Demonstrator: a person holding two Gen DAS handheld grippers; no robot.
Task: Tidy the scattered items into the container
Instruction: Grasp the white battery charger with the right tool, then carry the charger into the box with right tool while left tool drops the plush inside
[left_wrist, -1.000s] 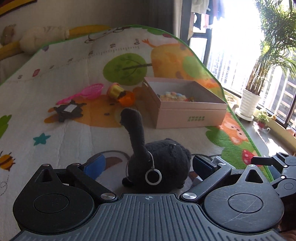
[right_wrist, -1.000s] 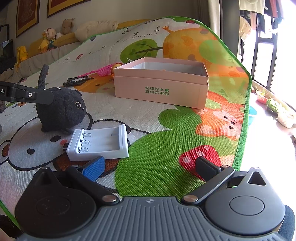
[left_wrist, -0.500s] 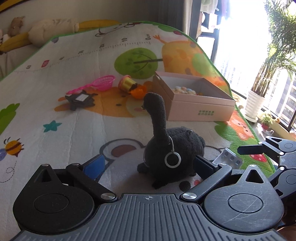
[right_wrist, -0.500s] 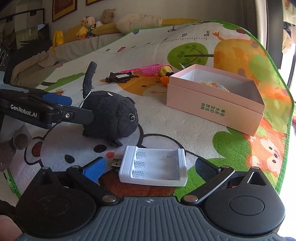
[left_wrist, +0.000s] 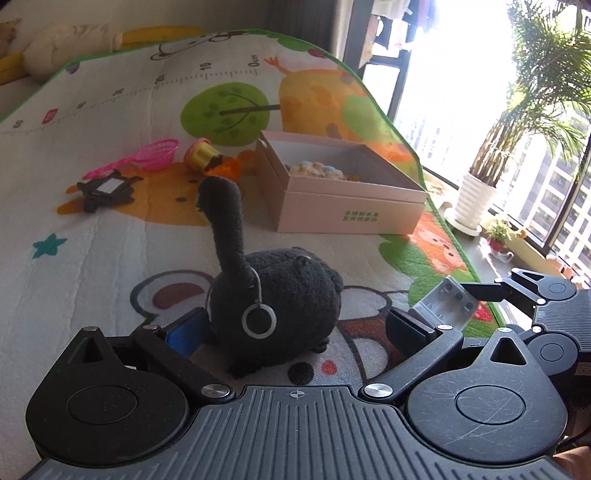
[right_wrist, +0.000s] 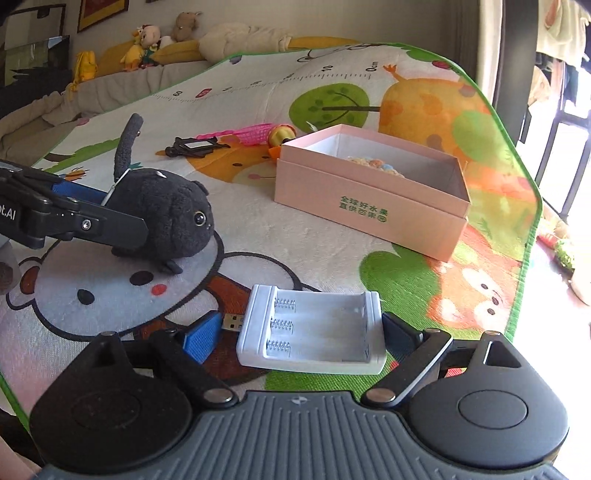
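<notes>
We have both grippers low over the play mat (left_wrist: 110, 236), each lined up on its own stray item, which is why they sit side by side near the mat's near edge; the left gripper (left_wrist: 295, 328) straddles the black plush toy (left_wrist: 280, 295), its blue-padded finger right against the plush's flank and the other finger apart from it with mat showing between, so the fingers are released and grasp nothing (the plush stands on its own feet, tail up, metal ring hanging at its back); the right gripper (right_wrist: 299, 334) brackets the white battery charger (right_wrist: 314, 332), which lies flat on the mat with its USB plug pointing toward the blue finger; those fingers are closing with the charger between them, though the pads do not seem to press on it yet, so we judge the grip not made; the pink box (right_wrist: 369, 206), open-topped, stands farther up the mat toward its right edge, well apart from both items; inside it we see only a small pastel, speckled thing against the far wall, too small to name, and the rest of its floor looks bare; a pink toy net (left_wrist: 155, 158), a yellow cup (left_wrist: 199, 157) and a black tag (left_wrist: 105, 188) lie beyond, left of the box, not yet gathered
</notes>
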